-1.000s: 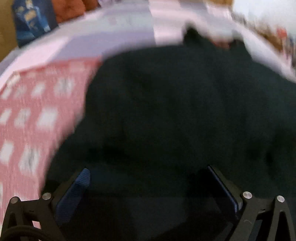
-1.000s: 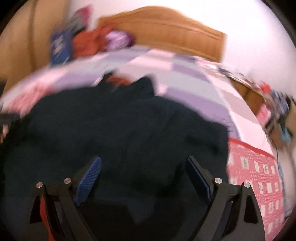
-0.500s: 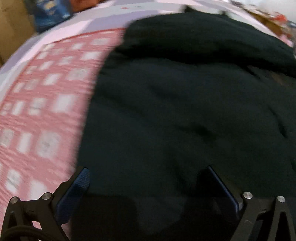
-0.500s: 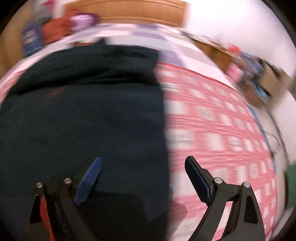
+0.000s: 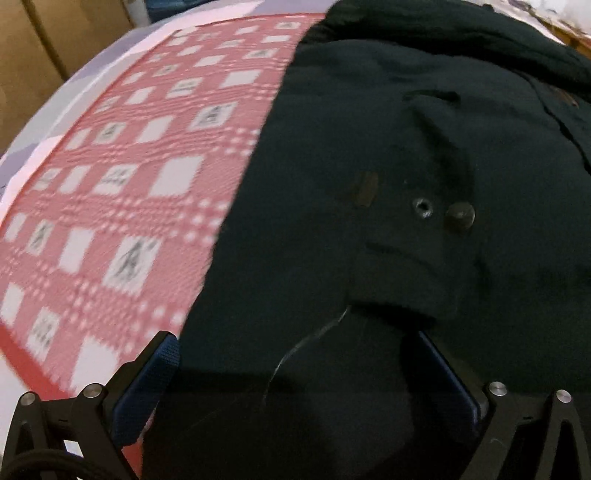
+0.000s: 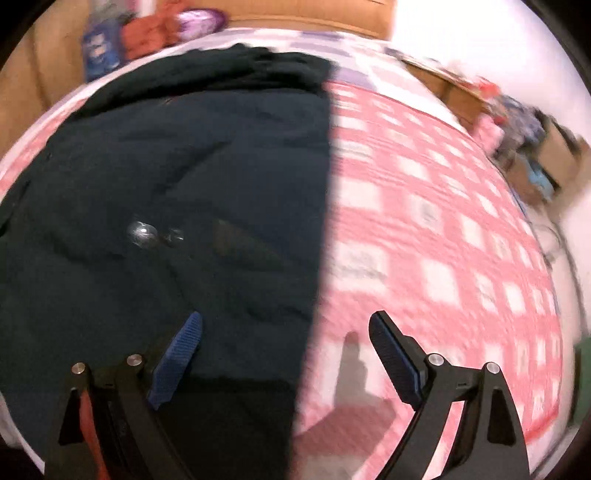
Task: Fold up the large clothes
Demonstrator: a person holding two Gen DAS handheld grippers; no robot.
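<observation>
A large dark coat (image 5: 388, 155) lies spread on a bed, with snap buttons (image 5: 460, 216) and a folded sleeve cuff near its lower part. My left gripper (image 5: 299, 365) is open, low over the coat's near hem, close to its left edge. In the right wrist view the same coat (image 6: 184, 166) fills the left half. My right gripper (image 6: 284, 339) is open and straddles the coat's right edge, its left finger over the cloth and its right finger over the bedspread. Neither holds anything.
A red and white checked bedspread (image 5: 122, 177) covers the bed on both sides of the coat (image 6: 443, 229). A wooden headboard (image 6: 314, 14) and a pile of cloth (image 6: 147, 33) lie at the far end. Boxes and clutter (image 6: 532, 147) stand to the right.
Both grippers have pulled back and down toward the coat's near hem, staying open. The right one has shifted right to the coat's right edge, the left one toward its left edge.
</observation>
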